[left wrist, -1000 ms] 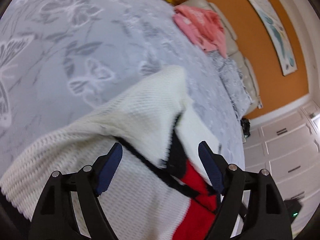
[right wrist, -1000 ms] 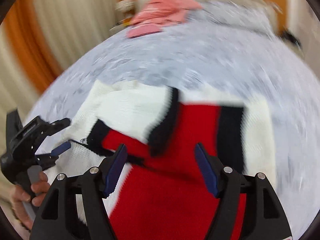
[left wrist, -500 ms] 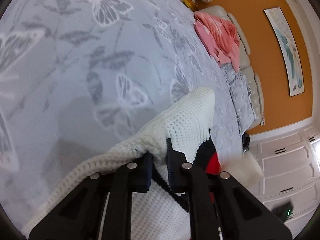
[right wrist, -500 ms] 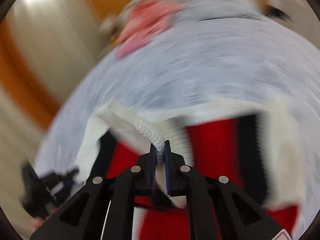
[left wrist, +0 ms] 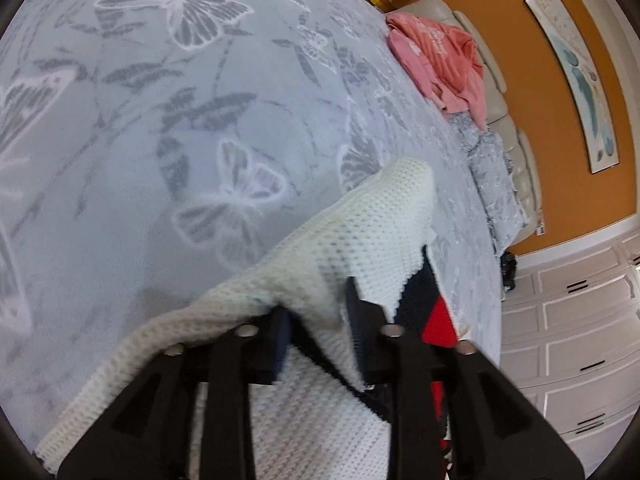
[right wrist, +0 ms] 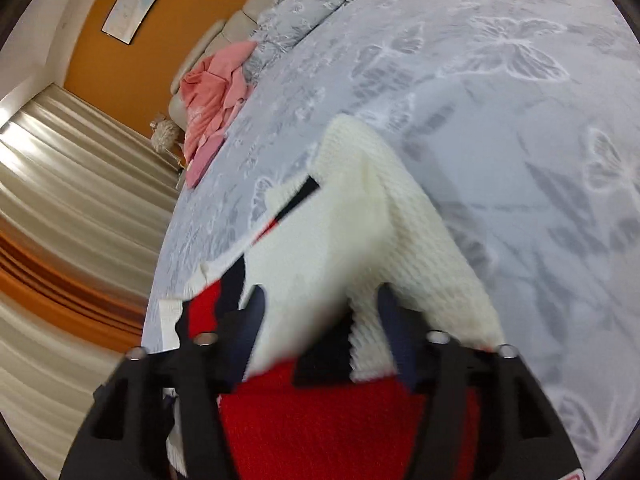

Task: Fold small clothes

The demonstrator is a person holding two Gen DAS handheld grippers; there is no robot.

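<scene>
Opening both claws, left gripper (left wrist: 318, 334) and right gripper (right wrist: 320, 330), soft floppy knit sweater (left wrist: 352, 240) lying slack between each pair of pads, probably best pinched along folded edges ahead.

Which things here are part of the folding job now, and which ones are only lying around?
In the job: white, red and black knitted sweater; left gripper, jaws opening around its white edge; right gripper, jaws opening over it.

Lying about: pink garment; butterfly bedspread; grey pillow; wall picture.
</scene>
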